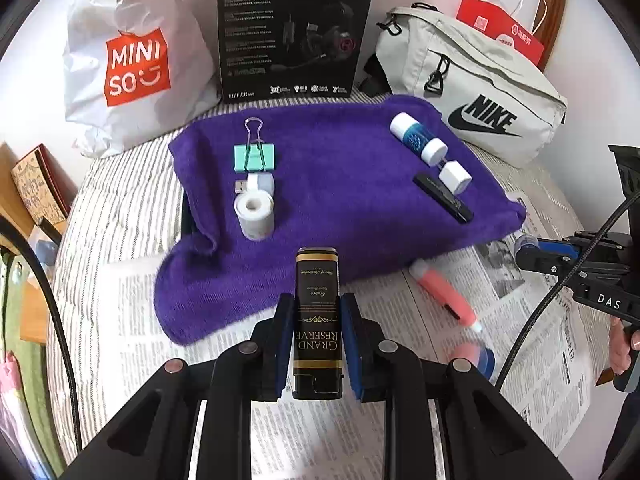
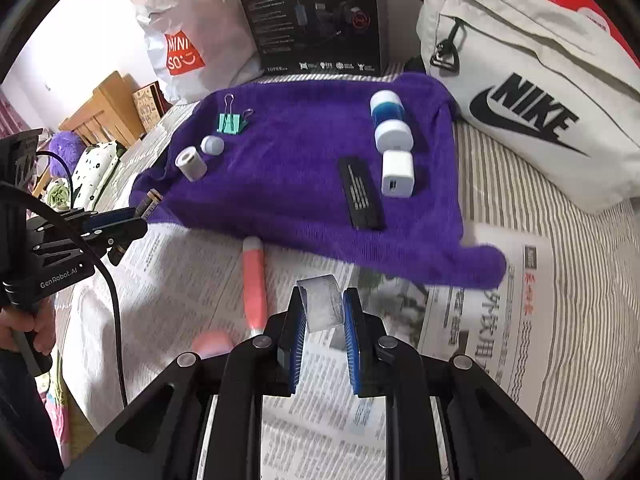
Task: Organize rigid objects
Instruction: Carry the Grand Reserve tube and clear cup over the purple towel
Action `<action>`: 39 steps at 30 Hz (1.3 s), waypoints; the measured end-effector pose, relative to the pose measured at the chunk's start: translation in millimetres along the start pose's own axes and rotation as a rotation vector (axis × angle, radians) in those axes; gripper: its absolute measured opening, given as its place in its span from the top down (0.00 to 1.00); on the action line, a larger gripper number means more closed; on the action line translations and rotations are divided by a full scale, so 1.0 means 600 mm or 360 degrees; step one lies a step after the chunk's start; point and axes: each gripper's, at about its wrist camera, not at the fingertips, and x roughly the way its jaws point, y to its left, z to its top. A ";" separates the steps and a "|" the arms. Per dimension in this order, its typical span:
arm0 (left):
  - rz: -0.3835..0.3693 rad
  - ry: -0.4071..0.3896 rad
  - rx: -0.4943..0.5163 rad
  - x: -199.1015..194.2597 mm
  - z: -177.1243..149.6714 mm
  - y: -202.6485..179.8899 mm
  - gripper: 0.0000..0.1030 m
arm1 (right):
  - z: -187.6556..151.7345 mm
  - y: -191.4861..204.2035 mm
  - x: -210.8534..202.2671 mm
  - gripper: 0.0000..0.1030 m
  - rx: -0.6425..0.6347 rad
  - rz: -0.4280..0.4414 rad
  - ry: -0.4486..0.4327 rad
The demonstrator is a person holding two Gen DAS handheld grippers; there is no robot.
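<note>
On a bed covered with striped bedding and sheets of newspaper [image 2: 500, 328], a purple towel [image 1: 328, 184] is spread out, and small items are laid on it in two groups. Toward its left side, a mint green binder clip [image 1: 254, 156], a small round white case [image 1: 261, 182] and a roll of white tape [image 1: 255, 214] are set close together. Toward its right side, a blue bottle with white caps [image 1: 418, 139], a white charger cube [image 1: 455, 177] and a flat black bar [image 1: 442, 197] are grouped, the cube just beside the bottle's end. The left gripper [image 1: 318, 336] is closed on a black and gold box marked Grand Reserve [image 1: 318, 320], which is held over the newspaper at the towel's near edge. The right gripper [image 2: 323, 320] is clamped on a small clear plastic piece [image 2: 322, 302], also above the newspaper. A pink tube [image 2: 254, 284] is seen lying on the newspaper between the two grippers. Behind the towel, a Miniso bag [image 1: 132, 60], a black headset box [image 1: 292, 32] and a Nike bag [image 1: 472, 92] are stood.
</note>
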 end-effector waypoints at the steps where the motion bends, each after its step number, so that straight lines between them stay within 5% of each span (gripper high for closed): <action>1: -0.0002 -0.0002 0.0000 -0.001 0.003 0.002 0.78 | 0.006 -0.001 0.001 0.82 0.0001 0.0002 -0.0004; 20: -0.0052 -0.0001 0.0004 0.045 0.093 0.025 0.78 | 0.111 -0.003 0.071 0.82 -0.0026 0.0020 0.0001; 39: -0.0029 0.0135 0.0030 0.146 0.116 0.026 0.78 | 0.123 0.002 0.152 0.82 -0.0079 0.0054 0.0121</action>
